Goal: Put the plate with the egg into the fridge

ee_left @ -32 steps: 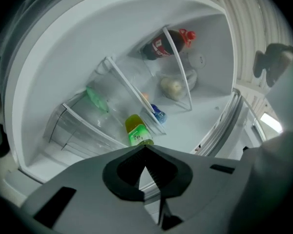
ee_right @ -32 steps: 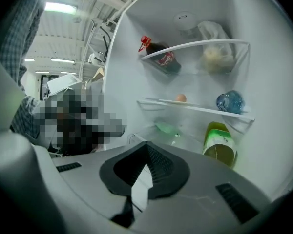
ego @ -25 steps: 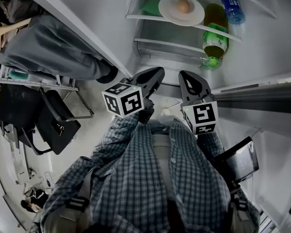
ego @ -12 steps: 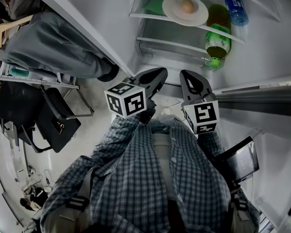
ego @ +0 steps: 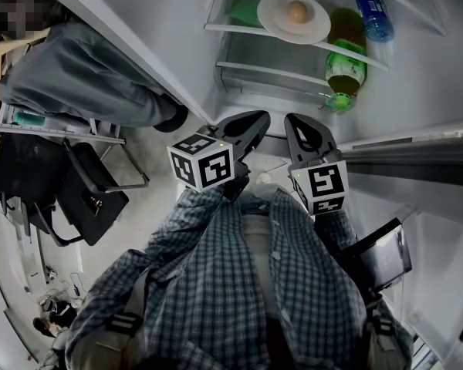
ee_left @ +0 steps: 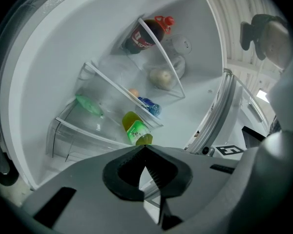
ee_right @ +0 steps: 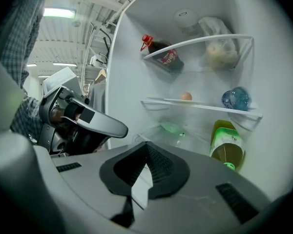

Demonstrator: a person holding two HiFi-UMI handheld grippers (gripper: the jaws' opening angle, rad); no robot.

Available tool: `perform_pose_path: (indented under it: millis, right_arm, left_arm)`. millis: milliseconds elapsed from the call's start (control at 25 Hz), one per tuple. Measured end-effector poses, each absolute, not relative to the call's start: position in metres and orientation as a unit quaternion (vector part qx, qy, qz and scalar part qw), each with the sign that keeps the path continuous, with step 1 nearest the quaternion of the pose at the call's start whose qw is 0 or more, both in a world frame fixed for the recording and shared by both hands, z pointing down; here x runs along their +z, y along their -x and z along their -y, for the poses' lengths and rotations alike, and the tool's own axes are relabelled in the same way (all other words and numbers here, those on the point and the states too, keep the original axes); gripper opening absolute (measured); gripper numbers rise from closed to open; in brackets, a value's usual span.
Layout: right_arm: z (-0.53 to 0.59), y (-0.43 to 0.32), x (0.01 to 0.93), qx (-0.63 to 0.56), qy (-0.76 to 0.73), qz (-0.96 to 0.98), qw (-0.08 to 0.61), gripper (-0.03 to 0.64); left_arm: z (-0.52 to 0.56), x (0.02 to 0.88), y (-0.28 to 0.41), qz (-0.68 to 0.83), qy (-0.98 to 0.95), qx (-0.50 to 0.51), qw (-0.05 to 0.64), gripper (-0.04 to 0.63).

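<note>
Close against the person's checked shirt (ego: 247, 284), the left gripper (ego: 255, 119) and the right gripper (ego: 293, 122) sit side by side, pointing into the open fridge (ego: 216, 106). Each gripper's own view shows its 2 jaws clenched tip to tip with nothing between them.

Further in, the plate (ego: 274, 15) lies flat on a glass shelf (ego: 239, 28). It is round and pale, with 1 brown egg (ego: 297, 10) near its middle. A blue bottle (ego: 368, 10) lies on the same shelf to the right. Below that shelf a green-labelled bottle (ego: 344, 62) of yellowish drink points its green cap toward the opening. Both gripper views show a dark cola bottle (ee_right: 161, 52) with a red cap on the shelf above.

The fridge is white inside, with clear shelves. To the left of its door the floor is pale. A black chair (ego: 92, 195) stands there, beside a person in grey trousers (ego: 85, 83).

Compared with 1 second ago, both grippers remain shut at the chest. The plate lies in the same spot on its shelf, only slightly further right in the head view.
</note>
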State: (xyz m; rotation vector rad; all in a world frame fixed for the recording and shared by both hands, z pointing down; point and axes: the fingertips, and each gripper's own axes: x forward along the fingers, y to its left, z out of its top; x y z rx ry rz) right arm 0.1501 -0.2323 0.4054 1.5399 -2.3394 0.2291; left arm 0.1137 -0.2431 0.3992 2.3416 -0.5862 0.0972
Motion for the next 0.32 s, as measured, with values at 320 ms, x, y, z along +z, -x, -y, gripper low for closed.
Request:
perform_pose_path:
  millis: [320]
  right_arm:
    - [0.2339, -0.1460, 0.4053, 0.079, -0.536, 0.824, 0.163, 0.006]
  left_arm:
    - [0.2436, 0.3974, -0.1143, 0.224, -0.908, 0.039, 0.352, 0.006]
